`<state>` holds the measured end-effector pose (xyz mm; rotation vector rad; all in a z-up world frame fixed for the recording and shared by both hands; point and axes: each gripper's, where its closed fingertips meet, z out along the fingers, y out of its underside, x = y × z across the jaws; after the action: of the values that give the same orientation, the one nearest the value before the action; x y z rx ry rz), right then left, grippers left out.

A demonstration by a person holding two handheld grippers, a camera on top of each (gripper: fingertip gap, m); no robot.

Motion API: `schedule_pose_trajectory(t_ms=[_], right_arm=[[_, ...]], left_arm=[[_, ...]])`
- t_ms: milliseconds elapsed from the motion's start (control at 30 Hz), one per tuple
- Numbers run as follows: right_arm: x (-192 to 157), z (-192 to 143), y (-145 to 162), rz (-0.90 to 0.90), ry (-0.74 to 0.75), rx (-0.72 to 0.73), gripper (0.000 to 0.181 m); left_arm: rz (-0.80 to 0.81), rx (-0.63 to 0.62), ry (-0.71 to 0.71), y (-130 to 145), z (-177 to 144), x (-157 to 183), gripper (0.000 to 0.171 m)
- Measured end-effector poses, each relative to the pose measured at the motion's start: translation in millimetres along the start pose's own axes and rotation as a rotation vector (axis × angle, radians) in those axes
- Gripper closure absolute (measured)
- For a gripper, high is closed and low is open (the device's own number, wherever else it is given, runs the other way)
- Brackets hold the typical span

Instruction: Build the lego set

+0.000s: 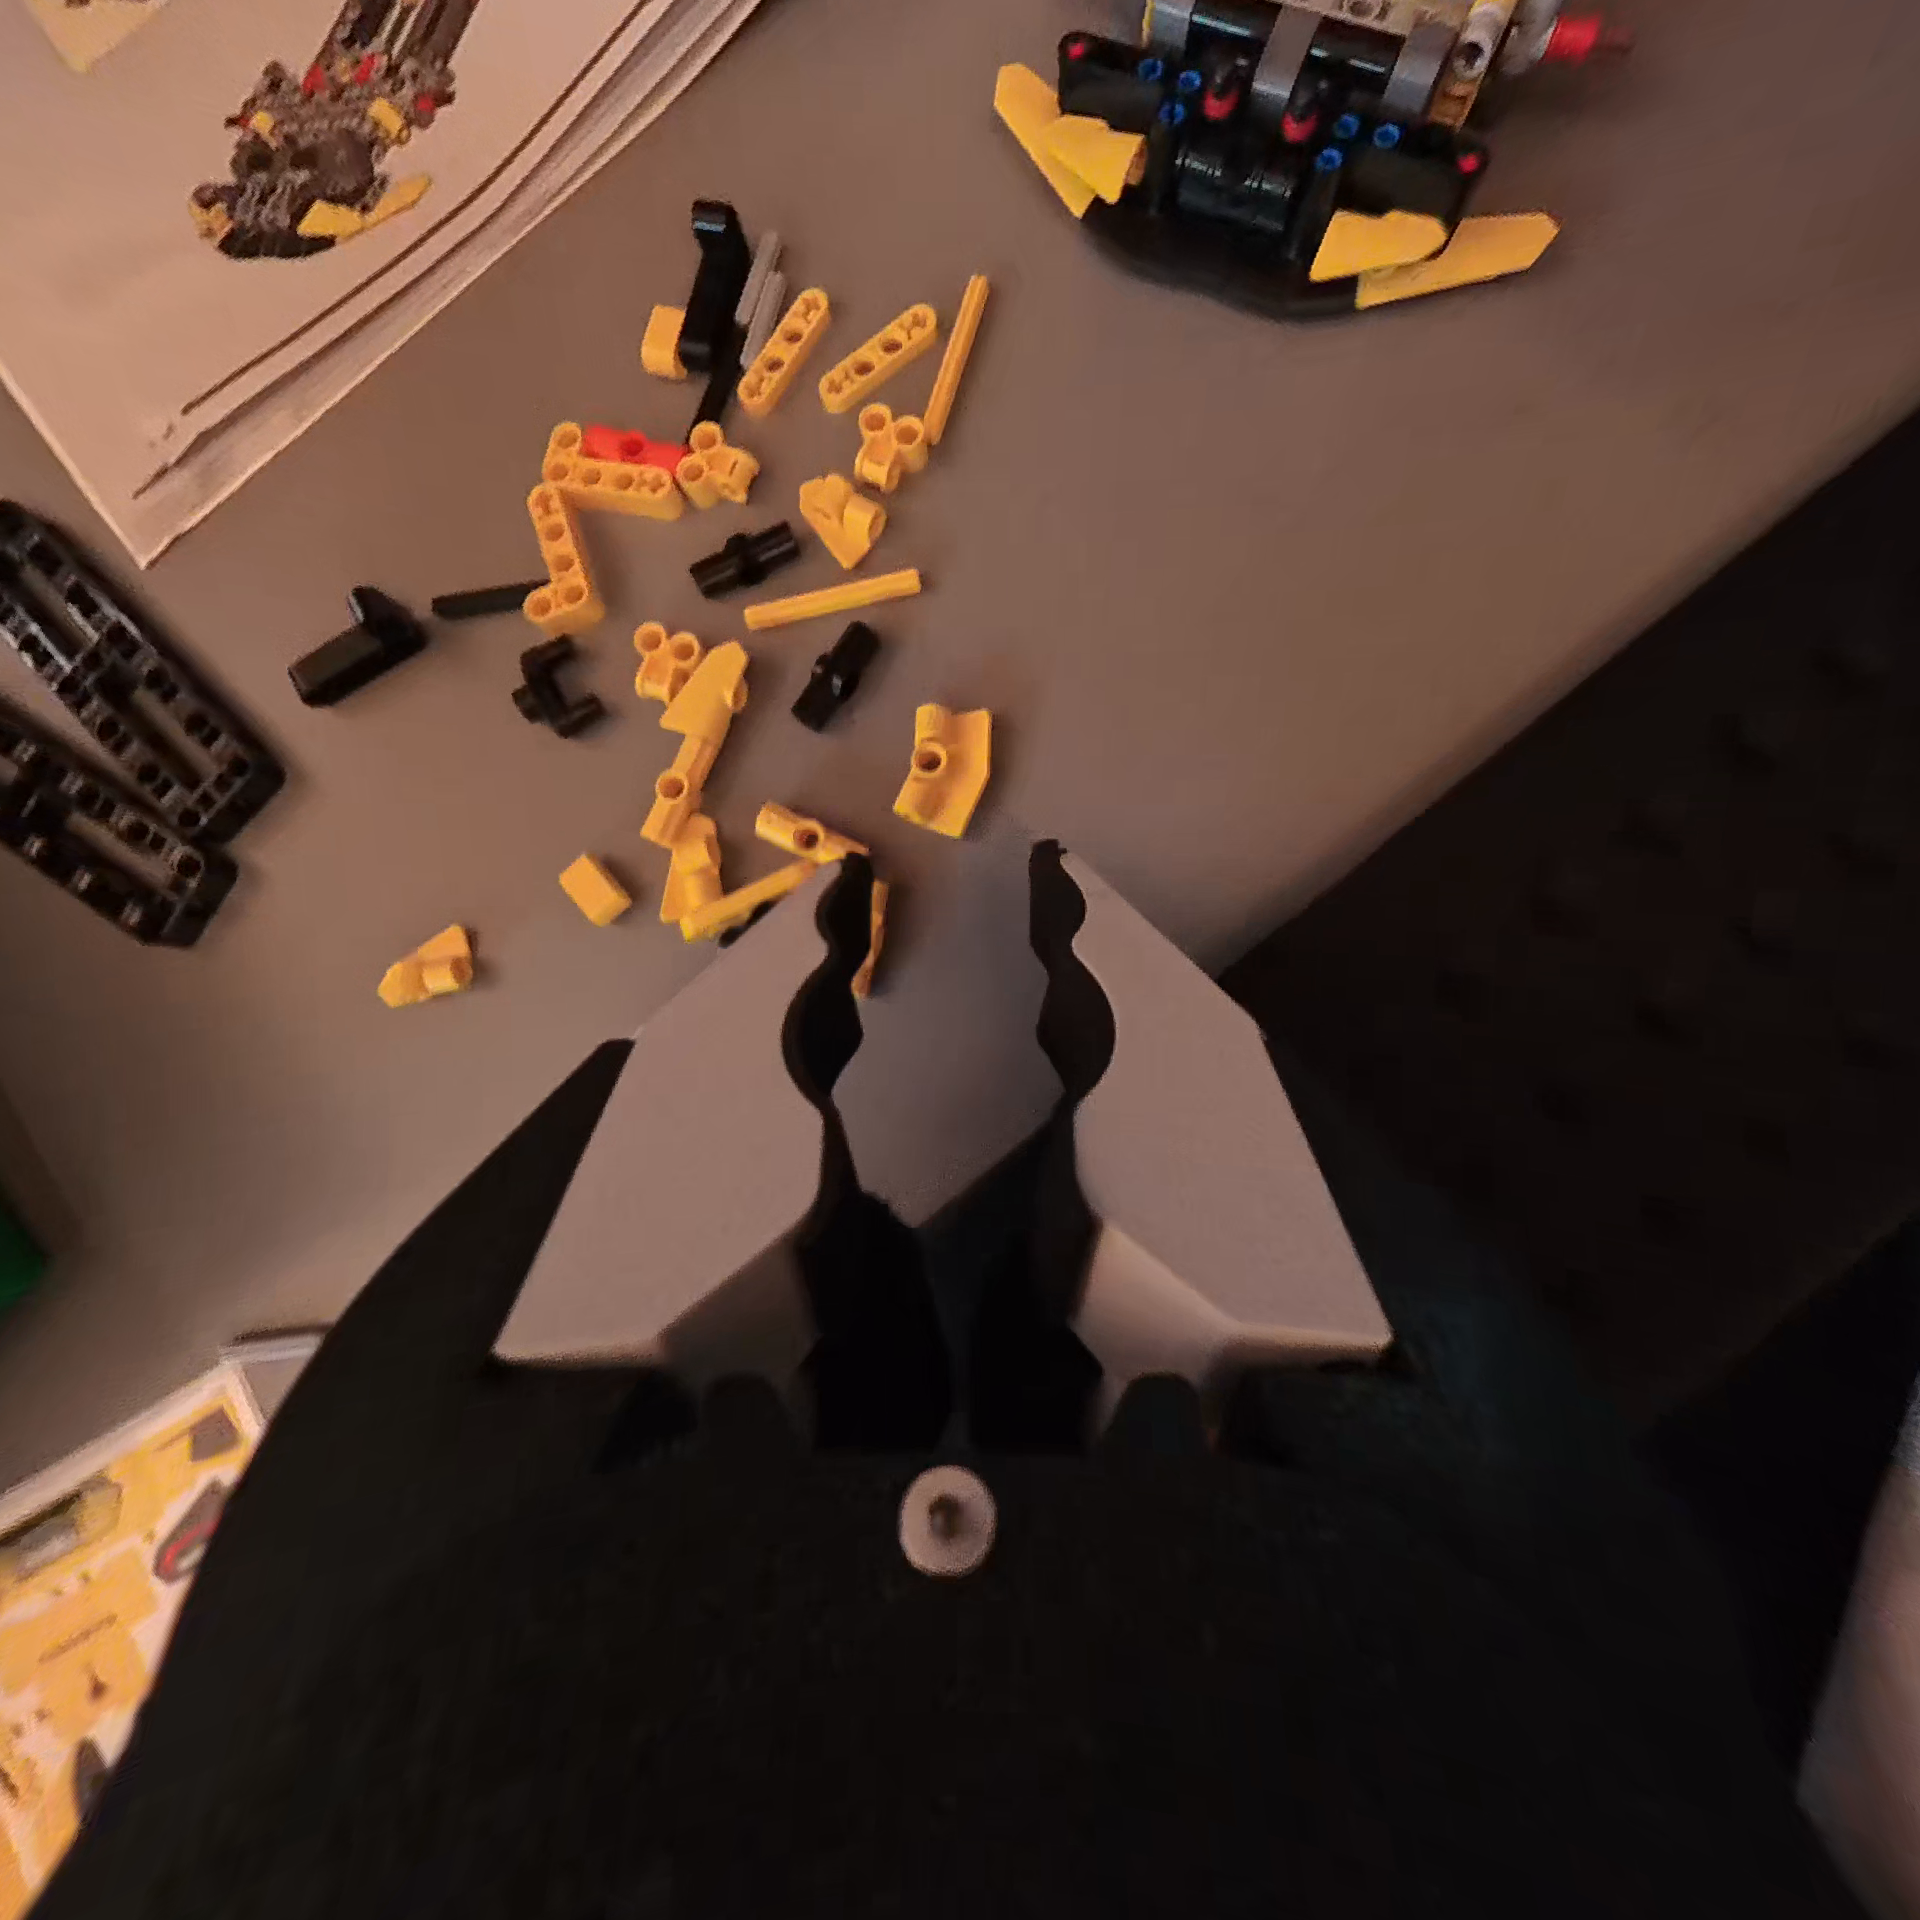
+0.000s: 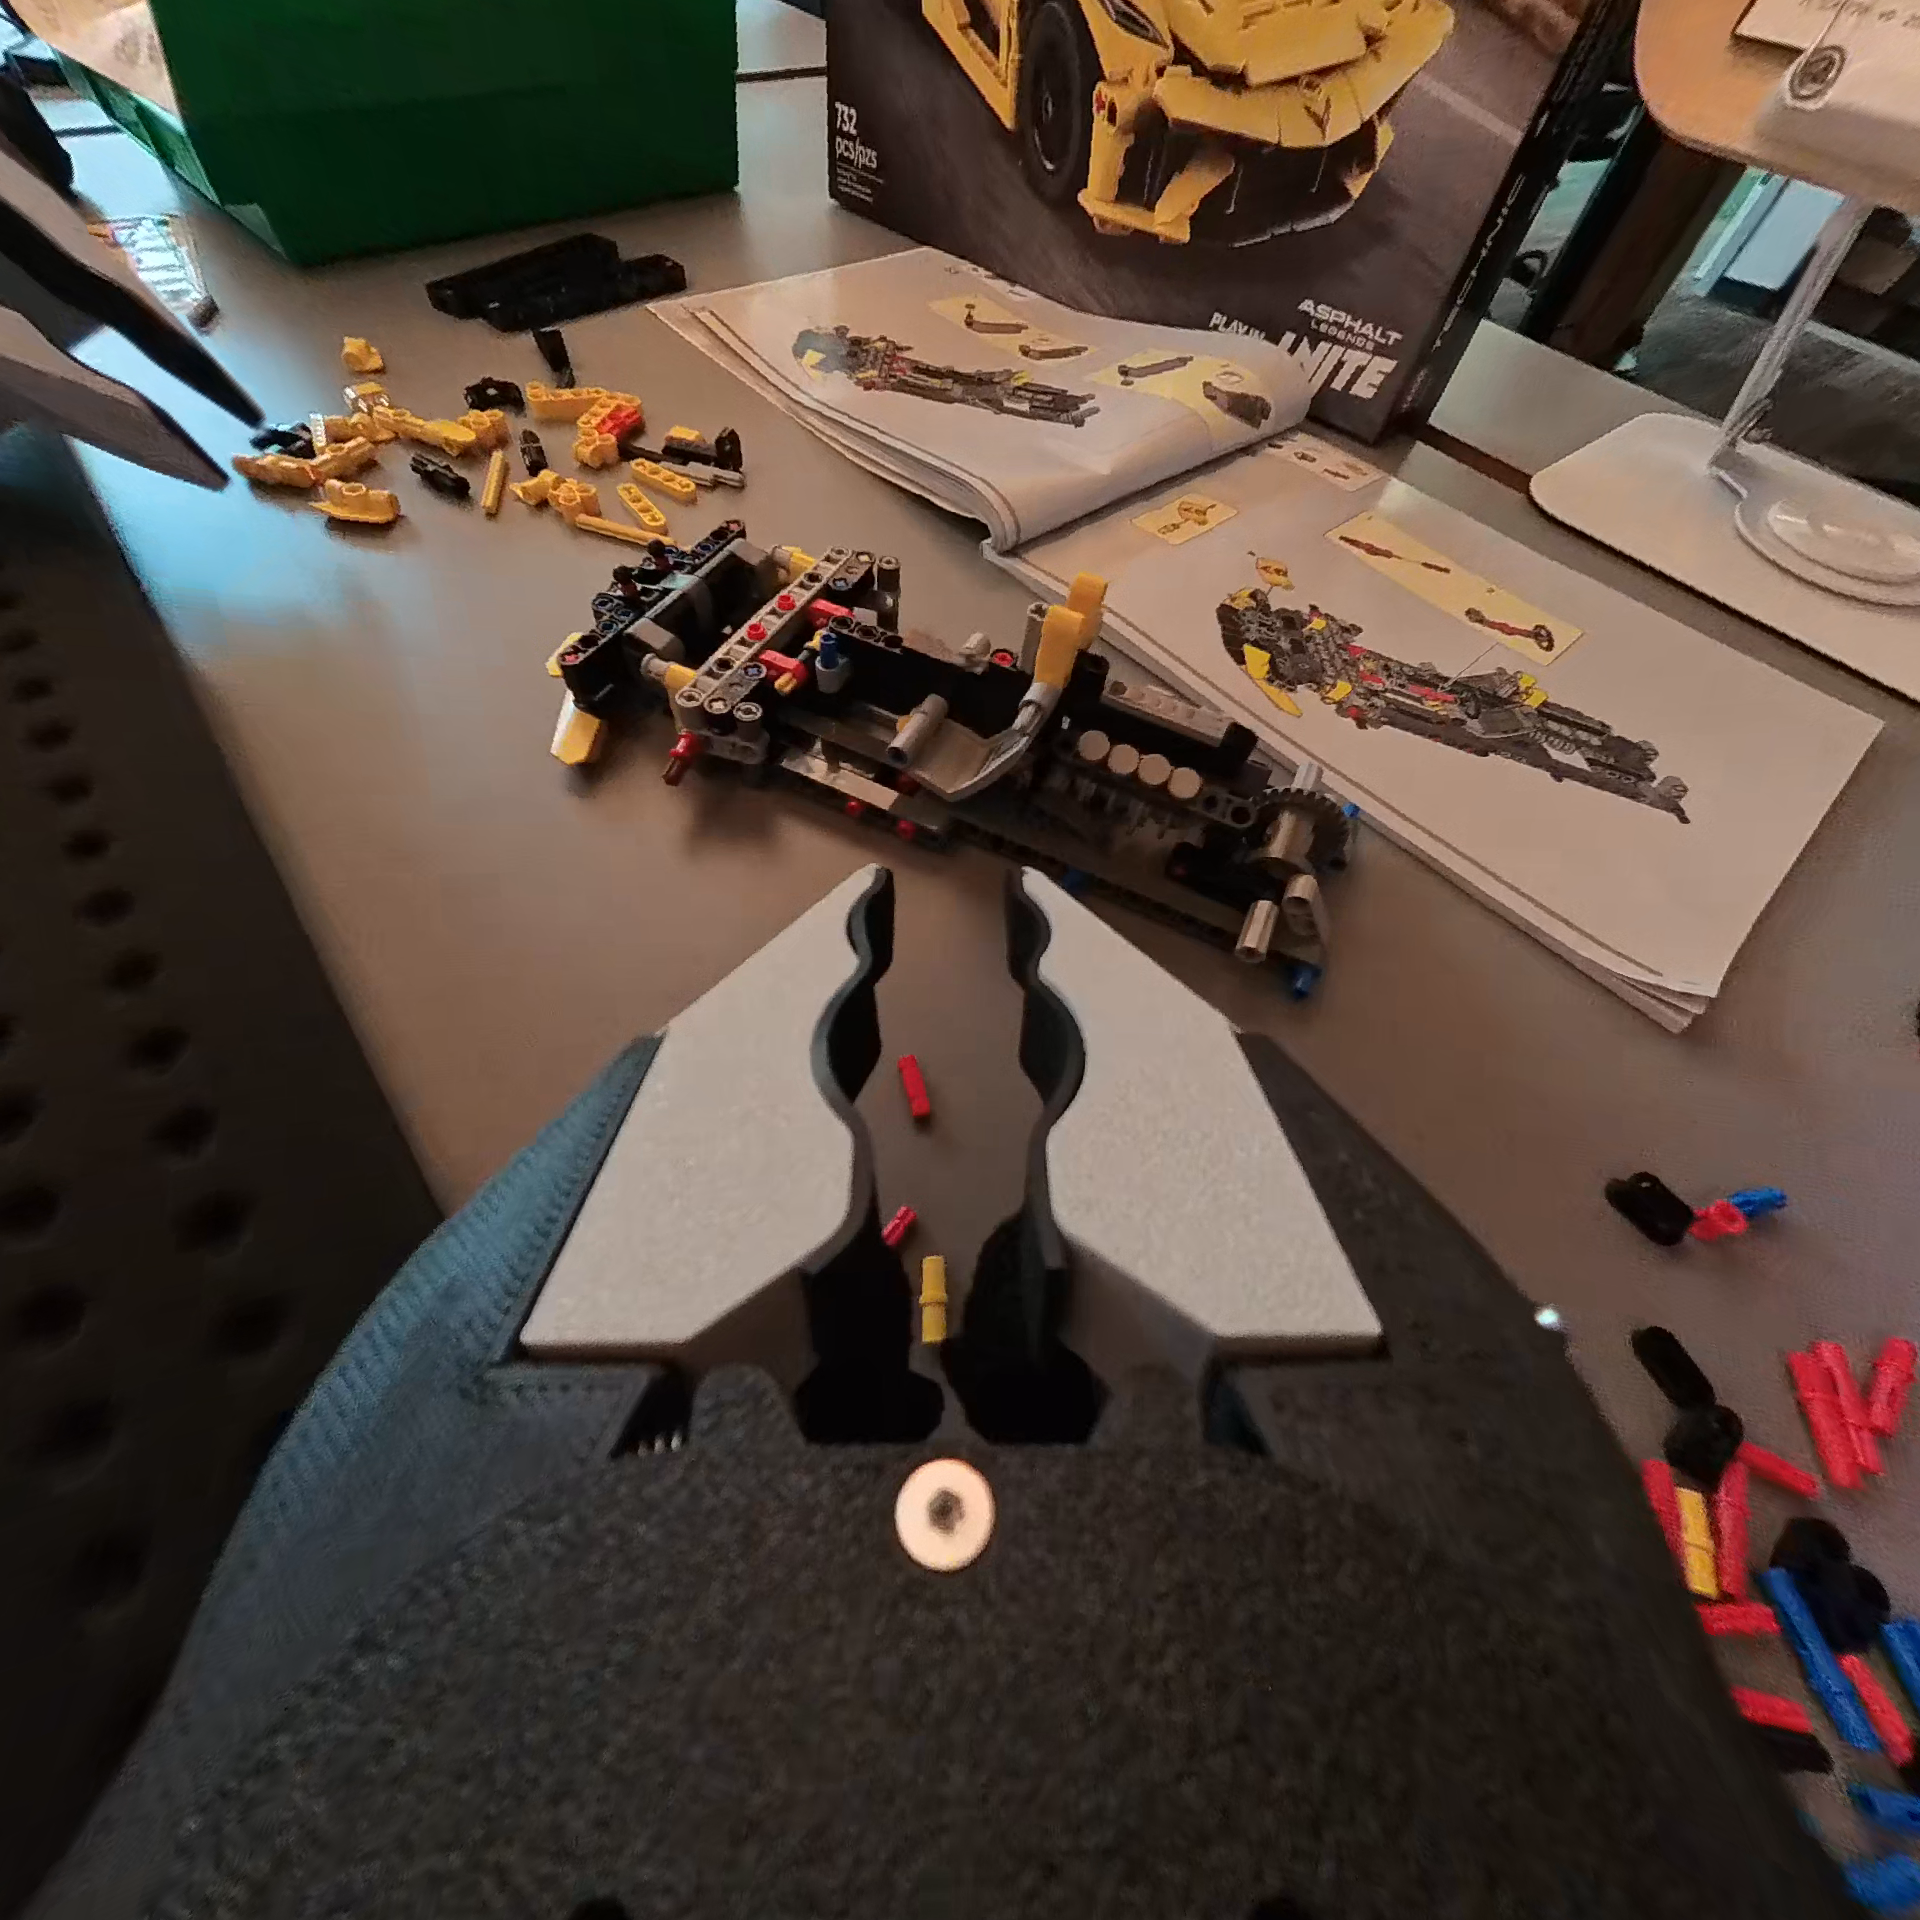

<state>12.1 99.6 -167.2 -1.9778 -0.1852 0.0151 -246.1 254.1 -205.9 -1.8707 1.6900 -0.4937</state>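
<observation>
Near the desk [image 1: 1299,540] edge, the left gripper [image 1: 951,862] hovers with jaws parted and empty, tips just over the closest yellow pieces [image 1: 727,665] of a scattered pile; bare desk lies to its right up to the edge. The right gripper [image 2: 951,883] likewise stands released, gripping nothing, with two red pins [image 2: 914,1086] and one yellow pin [image 2: 933,1299] on the desk between its fingers. Beyond it lies the half-built chassis [image 2: 935,727], open desk to its left. Farther off are two open instruction booklets [image 2: 1455,748], one set box [image 2: 1195,156] and one green bin [image 2: 447,114].
</observation>
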Motion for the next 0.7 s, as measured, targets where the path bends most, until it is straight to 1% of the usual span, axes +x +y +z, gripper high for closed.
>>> schedule_pose_trajectory(t_ms=[100, 267, 433, 700], right_arm=[[0.5, -0.7, -0.8, 0.018, -0.010, 0.008, 0.161], [0.3, 0.3, 0.1, 0.026, -0.020, 0.003, 0.161], [2.3, -0.6, -0.8, 0.026, -0.008, 0.010, 0.161], [6.5, -3.0, -3.5, 0.085, -0.025, 0.037, 0.161]], left_arm=[[0.043, -0.014, -0.007, -6.9, 8.8, 0.5, 0.144], [0.065, -0.053, -0.011, -5.9, 21.1, -2.8, 0.144], [0.058, -0.072, -0.007, -3.9, 24.1, -4.0, 0.144], [0.042, -0.079, -0.004, -3.9, 24.6, -4.3, 0.144]])
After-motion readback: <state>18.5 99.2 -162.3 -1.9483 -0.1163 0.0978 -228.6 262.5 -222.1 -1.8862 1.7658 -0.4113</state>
